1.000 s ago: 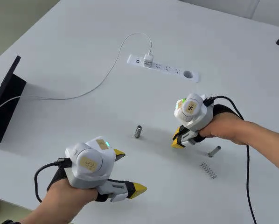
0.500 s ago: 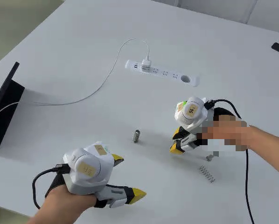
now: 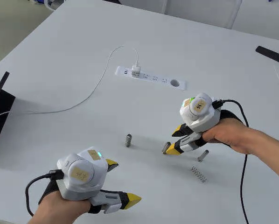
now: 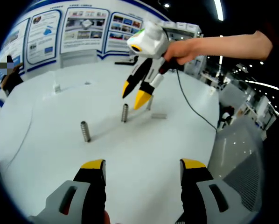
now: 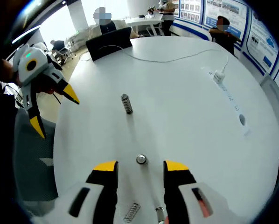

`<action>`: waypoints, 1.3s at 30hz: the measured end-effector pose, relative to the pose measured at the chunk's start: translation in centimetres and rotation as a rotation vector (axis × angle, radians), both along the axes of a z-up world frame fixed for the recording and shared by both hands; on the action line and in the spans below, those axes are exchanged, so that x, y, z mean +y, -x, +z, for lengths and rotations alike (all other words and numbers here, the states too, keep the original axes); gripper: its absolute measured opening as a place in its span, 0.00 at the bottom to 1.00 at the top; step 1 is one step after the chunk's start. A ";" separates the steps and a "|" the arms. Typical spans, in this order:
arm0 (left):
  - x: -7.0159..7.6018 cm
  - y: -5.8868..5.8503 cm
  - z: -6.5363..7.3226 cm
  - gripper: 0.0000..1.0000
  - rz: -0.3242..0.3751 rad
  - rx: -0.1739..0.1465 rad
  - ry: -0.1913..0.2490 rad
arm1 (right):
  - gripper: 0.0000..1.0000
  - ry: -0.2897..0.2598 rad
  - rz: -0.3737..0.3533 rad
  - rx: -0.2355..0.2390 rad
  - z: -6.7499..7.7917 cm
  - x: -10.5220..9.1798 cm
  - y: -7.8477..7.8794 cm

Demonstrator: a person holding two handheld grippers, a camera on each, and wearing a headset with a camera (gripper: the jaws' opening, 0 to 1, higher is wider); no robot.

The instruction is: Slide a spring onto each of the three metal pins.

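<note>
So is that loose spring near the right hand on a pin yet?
Off. The spring lies flat on the table, apart from the bare pin lying on its side beside it.

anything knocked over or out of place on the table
One metal pin lies on its side near the right gripper, while the other two pins stand upright. A loose spring lies flat beside it, on no pin.

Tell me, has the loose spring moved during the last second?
No. The loose spring lies just below the lying pin, with the same gap between them as before; the whole view shifted with the camera.
</note>
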State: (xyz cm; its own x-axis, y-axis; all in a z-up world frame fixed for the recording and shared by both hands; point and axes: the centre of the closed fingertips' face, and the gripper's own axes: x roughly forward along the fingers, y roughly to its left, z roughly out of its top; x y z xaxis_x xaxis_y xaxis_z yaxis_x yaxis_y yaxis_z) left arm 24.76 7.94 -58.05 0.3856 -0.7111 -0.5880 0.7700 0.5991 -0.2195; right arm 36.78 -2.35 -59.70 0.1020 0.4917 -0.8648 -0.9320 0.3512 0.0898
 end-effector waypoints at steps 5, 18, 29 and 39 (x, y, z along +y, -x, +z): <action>-0.3 0.2 0.3 0.66 -0.007 -0.005 -0.001 | 0.41 -0.086 -0.094 0.001 1.2 -0.3 0.1; -0.9 0.5 1.0 0.66 -0.009 -0.011 -0.002 | 0.49 -0.219 -0.277 -0.050 3.4 -2.3 0.4; -1.0 0.4 1.7 0.67 -0.001 -0.020 0.002 | 0.55 -0.352 -0.447 -0.031 3.7 -4.5 2.3; -0.8 0.2 1.9 0.67 0.013 -0.026 -0.005 | 0.59 -0.395 -0.558 -0.069 3.4 -6.8 4.0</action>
State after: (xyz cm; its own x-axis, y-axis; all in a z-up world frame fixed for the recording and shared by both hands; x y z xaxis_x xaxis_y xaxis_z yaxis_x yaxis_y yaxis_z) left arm 24.54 7.13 -56.13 0.4100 -0.7031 -0.5810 0.7679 0.6098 -0.1961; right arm 32.82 -9.16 -56.27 0.4800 0.6267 -0.6139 -0.6294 0.7335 0.2566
